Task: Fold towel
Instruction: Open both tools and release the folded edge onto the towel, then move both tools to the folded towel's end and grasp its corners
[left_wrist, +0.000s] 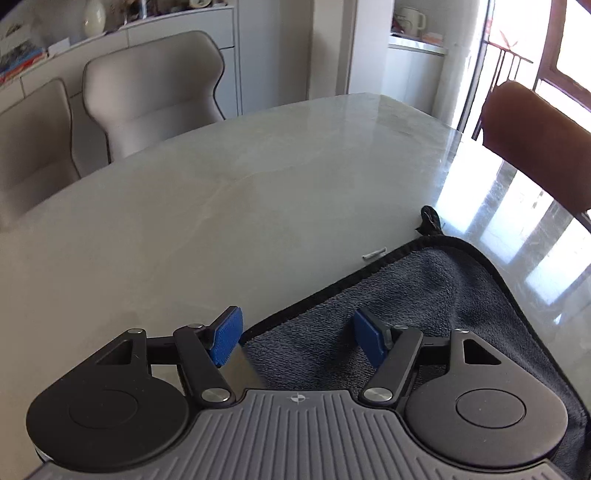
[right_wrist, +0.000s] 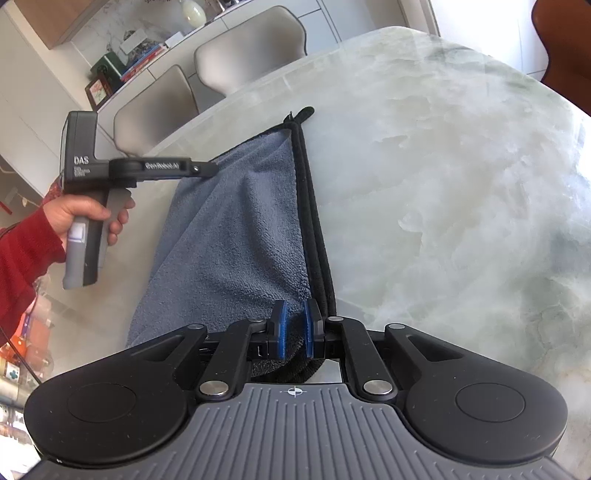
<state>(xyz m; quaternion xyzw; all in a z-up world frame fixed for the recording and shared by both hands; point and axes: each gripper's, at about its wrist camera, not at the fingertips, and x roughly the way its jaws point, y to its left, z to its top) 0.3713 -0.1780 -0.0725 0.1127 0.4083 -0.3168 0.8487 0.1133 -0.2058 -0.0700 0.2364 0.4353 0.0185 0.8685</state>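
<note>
The gray towel is spread on the marble table, its black-trimmed long edge running straight ahead from the right gripper, by which its near end is pinched, while the left gripper is held wide open over the far corner.

Light source: daylight from the window at upper right, blown out to white
Glare: bright reflected bands on the table near the brown chair
Brightness: left wrist view dimmer and greyer; right wrist view bright, hazy over the marble
Shadows: soft, faint
Distortion: strong fisheye bending at edges, cabinets curved
Focus: grey chairs and left margin of the right wrist view blurred; towel pile sharp
</note>
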